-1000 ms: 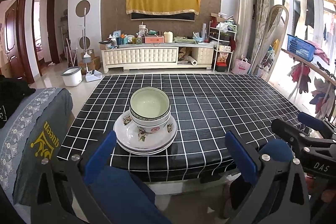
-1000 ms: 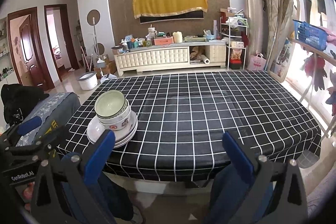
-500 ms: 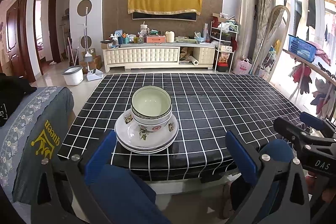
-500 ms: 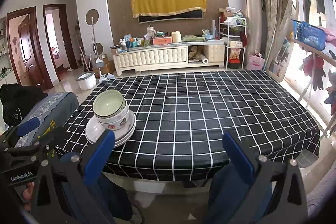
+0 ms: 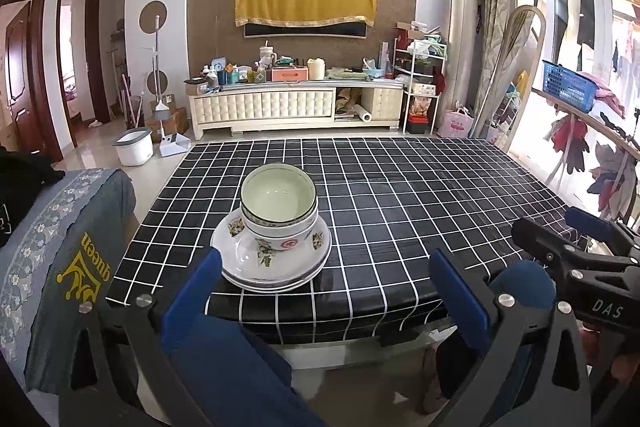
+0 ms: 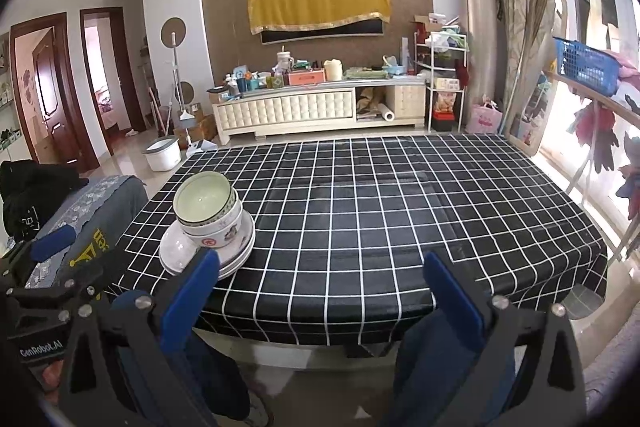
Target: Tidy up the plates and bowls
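Living room fills both views: brown patterned wall w/ a yellow cloth draped over a dark screen, and a cream TV cabinet below it crowded w/ small stuff. Bright windows sit on the right.

Next, the tabletop, covered in a black cloth w/ white grid, takes up the middle of my feeds. Its right and far parts carry nothing I can see. Left of it, a chair back w/ a grey-blue cover that has yellow lettering on it.

On the tabletop, near the front-left corner, I see the plates stacked, a few of them, white w/ floral print. The bowls are nested on top of that stack, upright, pale green inside.

My left gripper sits short of the table edge, aimed at the stack; jaws wide apart, empty. My right gripper is beside it, also off the table; jaws apart, nothing between them. The stack shows behind its left blue pad, not touching as far as I can tell.
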